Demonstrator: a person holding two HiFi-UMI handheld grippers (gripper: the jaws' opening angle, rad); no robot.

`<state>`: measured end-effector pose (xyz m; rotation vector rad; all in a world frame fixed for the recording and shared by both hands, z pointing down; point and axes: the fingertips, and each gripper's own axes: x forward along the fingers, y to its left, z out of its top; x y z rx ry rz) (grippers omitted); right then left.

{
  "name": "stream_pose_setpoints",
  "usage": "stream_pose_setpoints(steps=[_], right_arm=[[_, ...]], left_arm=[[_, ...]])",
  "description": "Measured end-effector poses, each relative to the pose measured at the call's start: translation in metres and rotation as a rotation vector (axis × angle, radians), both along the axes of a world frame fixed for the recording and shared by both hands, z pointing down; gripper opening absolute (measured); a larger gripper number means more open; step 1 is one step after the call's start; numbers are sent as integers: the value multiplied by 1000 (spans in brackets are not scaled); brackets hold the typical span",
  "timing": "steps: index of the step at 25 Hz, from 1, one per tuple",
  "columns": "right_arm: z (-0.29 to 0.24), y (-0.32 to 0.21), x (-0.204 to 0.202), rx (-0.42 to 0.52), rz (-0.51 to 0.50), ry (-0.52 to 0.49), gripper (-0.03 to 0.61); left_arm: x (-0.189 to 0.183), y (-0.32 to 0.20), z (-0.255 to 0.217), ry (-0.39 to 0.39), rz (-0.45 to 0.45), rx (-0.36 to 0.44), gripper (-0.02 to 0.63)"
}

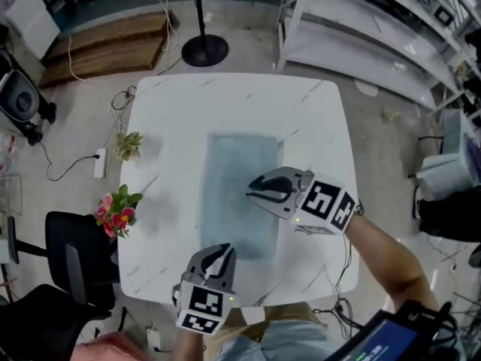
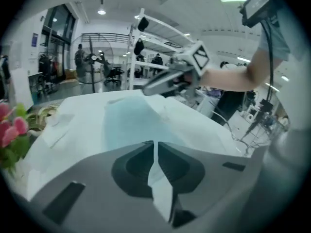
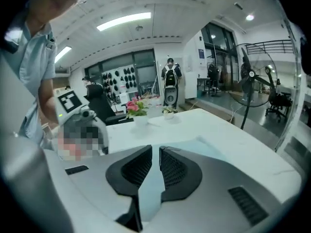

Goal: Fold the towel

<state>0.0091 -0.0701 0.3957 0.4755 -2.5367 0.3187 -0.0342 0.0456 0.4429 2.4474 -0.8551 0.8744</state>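
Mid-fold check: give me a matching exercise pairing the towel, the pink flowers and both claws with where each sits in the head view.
Things:
1. towel
2. pink flowers
3. left claw
4. right claw

Places:
A. reaching in over the towel's right edge
B. at the left edge of the table
C. flat, lengthwise down the table's middle
D. at the towel's near end

Pairs: 1-C, 2-B, 3-D, 4-A

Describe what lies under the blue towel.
The towel lies flat on the white table, which shows all round it. Whether anything sits beneath the cloth cannot be seen; the right gripper hides part of its right edge.
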Motion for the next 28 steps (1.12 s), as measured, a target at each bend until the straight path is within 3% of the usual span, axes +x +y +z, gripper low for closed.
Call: stream_pose_setpoints(steps=[3,6,12,18,20,23,28], right_arm=[[6,-48,-22,16,-10,43,57],[30,-87,-56,1,-29,71,57],[92,-153,-45,-92,89,159,32],[69,-174,-44,-147,110,30,15],[45,-180,-27,-93,122,16,17],[31,-170,12,-36,97,72,15],[68,-144,64,-88,75,172,15]], left_arm=[[34,18,26,-34,184,-84,46],[38,26,47,-88,248,-132,46],[38,23,49,-24,248,-182,44],[34,20,56,5,240,-223,41],[35,20,55,13,237,-232,40],[34,20,55,19,232,-238,38],[34,19,56,22,223,-239,34]])
